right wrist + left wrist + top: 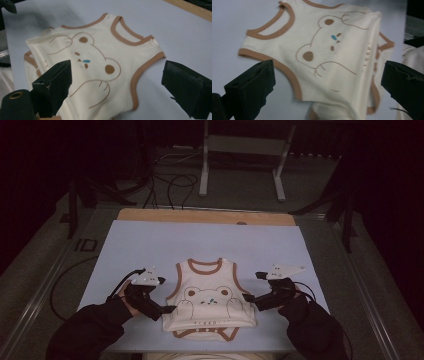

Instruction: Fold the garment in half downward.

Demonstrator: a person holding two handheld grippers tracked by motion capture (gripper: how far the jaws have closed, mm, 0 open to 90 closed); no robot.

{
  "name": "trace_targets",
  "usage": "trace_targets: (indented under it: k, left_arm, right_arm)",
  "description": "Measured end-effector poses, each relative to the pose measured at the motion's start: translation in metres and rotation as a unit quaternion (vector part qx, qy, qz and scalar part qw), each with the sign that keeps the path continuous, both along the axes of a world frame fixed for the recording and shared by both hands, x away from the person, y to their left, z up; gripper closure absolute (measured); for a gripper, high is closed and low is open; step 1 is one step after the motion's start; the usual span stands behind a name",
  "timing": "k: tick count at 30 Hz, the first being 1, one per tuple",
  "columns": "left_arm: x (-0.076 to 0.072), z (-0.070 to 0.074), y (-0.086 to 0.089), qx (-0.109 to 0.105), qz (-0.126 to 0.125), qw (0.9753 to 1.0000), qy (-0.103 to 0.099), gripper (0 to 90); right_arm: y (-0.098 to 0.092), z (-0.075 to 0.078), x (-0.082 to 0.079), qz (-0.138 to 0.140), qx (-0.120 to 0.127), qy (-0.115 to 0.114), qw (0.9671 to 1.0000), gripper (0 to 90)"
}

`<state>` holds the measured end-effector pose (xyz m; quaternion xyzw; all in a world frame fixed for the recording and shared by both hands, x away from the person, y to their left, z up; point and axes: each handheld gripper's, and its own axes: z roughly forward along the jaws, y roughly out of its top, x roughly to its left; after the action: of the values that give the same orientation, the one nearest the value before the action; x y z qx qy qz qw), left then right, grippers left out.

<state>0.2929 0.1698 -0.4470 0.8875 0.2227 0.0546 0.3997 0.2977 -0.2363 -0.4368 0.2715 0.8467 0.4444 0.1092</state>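
Observation:
A cream baby bodysuit [210, 301] with brown trim and a bear print lies flat on the pale blue mat [150, 245], neck away from me, its bottom part folded. My left gripper [166, 310] is at the garment's lower left edge and my right gripper [251, 300] at its right side. In the left gripper view the bodysuit [332, 55] lies under and between the wide-apart jaws of the left gripper [327, 72], which is open. The right gripper view shows the bodysuit [100, 62] the same way, and the right gripper [116, 72] is open with nothing pinched.
The mat covers a wooden table whose bare far edge [200, 216] shows. Beyond it stand a metal frame's legs [204, 170] and cables [170, 182] on the floor. Bare mat lies to the left, right and far side of the garment.

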Motion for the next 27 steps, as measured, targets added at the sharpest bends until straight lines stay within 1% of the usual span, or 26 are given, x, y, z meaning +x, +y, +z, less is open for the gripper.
trace_targets:
  k: [5, 7, 9, 11, 12, 16, 20, 22, 25, 27]
  left_arm:
    - [0.009, 0.0, 0.0, 0.004, -0.001, 1.0, 0.0, 0.0]
    - [0.012, 0.001, 0.001, 0.006, 0.0, 1.0, 0.0, 0.0]
    - [0.015, 0.002, 0.001, 0.005, 0.0, 1.0, 0.002, 0.0]
    - [0.017, 0.004, 0.0, 0.009, -0.002, 1.0, -0.002, 0.0]
    - [0.018, 0.005, 0.0, 0.007, -0.002, 1.0, -0.003, 0.0]
    - [0.024, 0.009, -0.001, 0.006, -0.002, 1.0, -0.007, 0.0]
    - [0.029, 0.011, -0.002, 0.005, -0.001, 0.9999, -0.01, 0.0]
    - [0.032, 0.012, -0.003, 0.004, -0.001, 1.0, -0.009, 0.0]
    - [0.036, 0.013, -0.004, 0.004, -0.002, 0.9999, -0.01, 0.0]
    - [0.039, 0.013, -0.005, 0.005, -0.002, 0.9999, -0.009, 0.0]
  right_arm:
    - [0.005, 0.004, 0.01, 0.008, 0.005, -0.011, 0.9999, 9.6]
    - [0.007, 0.005, 0.014, 0.014, -0.004, -0.017, 0.9997, 9.6]
    - [0.01, 0.007, 0.019, 0.017, -0.007, -0.017, 0.9997, 9.6]
    - [0.012, 0.008, 0.023, 0.018, -0.006, -0.018, 0.9996, 9.6]
    - [0.014, 0.009, 0.025, 0.018, -0.004, -0.018, 0.9997, 9.6]
    - [0.019, 0.014, 0.033, 0.024, -0.006, -0.026, 0.9994, 9.6]
    - [0.024, 0.017, 0.04, 0.028, -0.004, -0.027, 0.9992, 9.6]
    - [0.027, 0.017, 0.044, 0.03, -0.008, -0.031, 0.999, 9.6]
    - [0.03, 0.017, 0.05, 0.033, -0.01, -0.031, 0.9989, 9.6]
    - [0.032, 0.017, 0.054, 0.034, -0.006, -0.026, 0.9991, 9.6]
